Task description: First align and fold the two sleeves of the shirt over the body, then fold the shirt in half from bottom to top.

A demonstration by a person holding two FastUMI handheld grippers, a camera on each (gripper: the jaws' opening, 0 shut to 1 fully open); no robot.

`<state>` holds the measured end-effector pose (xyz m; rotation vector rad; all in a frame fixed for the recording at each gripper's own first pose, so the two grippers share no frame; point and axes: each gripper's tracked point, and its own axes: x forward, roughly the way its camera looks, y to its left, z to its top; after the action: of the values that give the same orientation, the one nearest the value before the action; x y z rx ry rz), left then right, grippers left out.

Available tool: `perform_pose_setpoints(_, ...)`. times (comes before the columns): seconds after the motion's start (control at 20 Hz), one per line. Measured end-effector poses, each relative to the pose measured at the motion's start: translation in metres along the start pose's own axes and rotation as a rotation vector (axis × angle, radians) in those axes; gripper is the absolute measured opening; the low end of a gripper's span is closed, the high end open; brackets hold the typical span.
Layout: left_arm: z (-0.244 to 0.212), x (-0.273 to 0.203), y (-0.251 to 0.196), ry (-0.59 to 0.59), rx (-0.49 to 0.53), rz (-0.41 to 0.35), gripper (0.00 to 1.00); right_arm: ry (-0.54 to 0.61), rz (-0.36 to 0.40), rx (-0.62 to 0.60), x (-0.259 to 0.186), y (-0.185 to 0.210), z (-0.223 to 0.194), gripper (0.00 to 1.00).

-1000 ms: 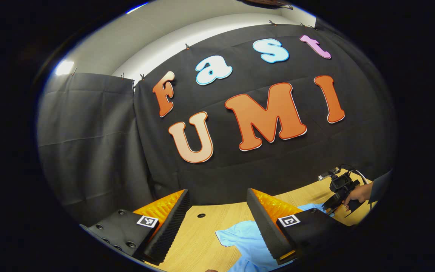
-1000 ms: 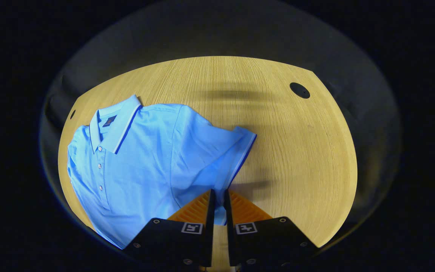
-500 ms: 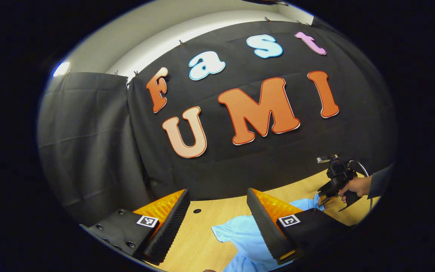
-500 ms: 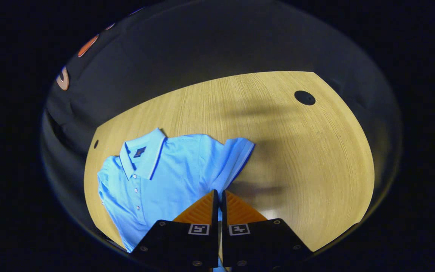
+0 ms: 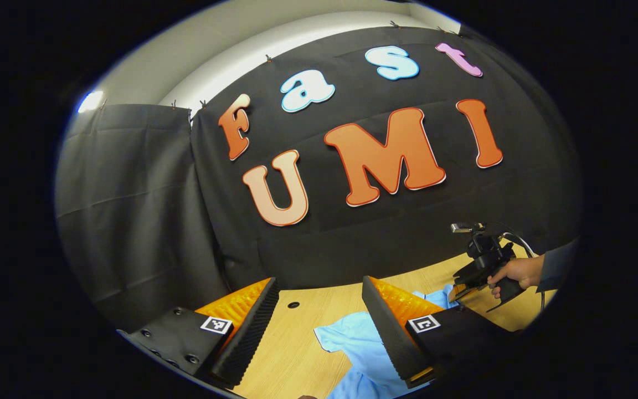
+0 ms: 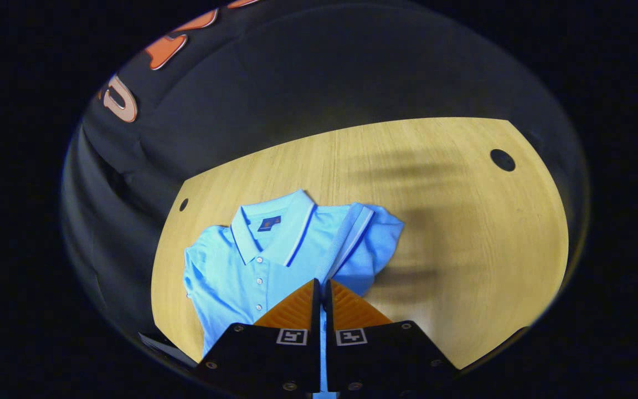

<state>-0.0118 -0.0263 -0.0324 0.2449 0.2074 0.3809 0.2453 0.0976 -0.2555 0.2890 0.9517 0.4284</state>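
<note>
A light blue polo shirt (image 6: 241,271) lies face up on the wooden table (image 6: 463,233), collar (image 6: 272,227) toward the far wall. My right gripper (image 6: 322,285) is shut on the shirt's sleeve (image 6: 360,238), which is lifted and drawn in over the body beside the collar. A strip of blue cloth shows between its fingers. In the left gripper view, my left gripper (image 5: 319,282) is open above the table's near left part, nothing between its fingers. The shirt's other sleeve (image 5: 346,341) lies just below it. Farther right, a hand (image 5: 518,271) holds the right gripper (image 5: 477,271).
Black cloth walls close the table's far and left sides. Round cable holes sit in the tabletop at the far right (image 6: 503,159), the far left (image 6: 184,204) and ahead of the left gripper (image 5: 293,305). Bare wood lies right of the shirt.
My right gripper has risen and carried the sleeve inward over the shirt's body, toward the collar. The left gripper has stayed open and nearly still.
</note>
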Motion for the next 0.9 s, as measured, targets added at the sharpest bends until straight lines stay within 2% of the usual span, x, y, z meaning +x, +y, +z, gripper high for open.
perform_pose_setpoints(0.2, -0.021, 0.019, 0.014, 0.083, -0.039, 0.003, 1.00, 0.016, 0.023, -0.012, 0.008, 0.020, -0.007, 0.08)
perform_pose_setpoints(0.4, -0.042, 0.037, 0.022, 0.149, -0.092, -0.035, 1.00, -0.030, -0.004, -0.019, -0.003, 0.019, 0.003, 0.28)
perform_pose_setpoints(0.45, -0.051, 0.044, 0.025, 0.177, -0.097, -0.048, 1.00, -0.047, -0.026, -0.025, -0.007, 0.015, 0.007, 0.41)
perform_pose_setpoints(0.5, -0.057, 0.052, 0.026, 0.199, -0.107, -0.062, 0.99, -0.063, -0.032, -0.032, -0.014, 0.014, 0.009, 0.35)
perform_pose_setpoints(0.7, -0.087, 0.082, 0.026, 0.274, -0.182, -0.173, 1.00, -0.154, -0.060, -0.038, -0.048, 0.013, 0.020, 0.39)
perform_pose_setpoints(0.9, -0.122, 0.115, 0.031, 0.382, -0.234, -0.263, 1.00, -0.265, -0.108, -0.029, -0.090, 0.017, 0.028, 0.59)
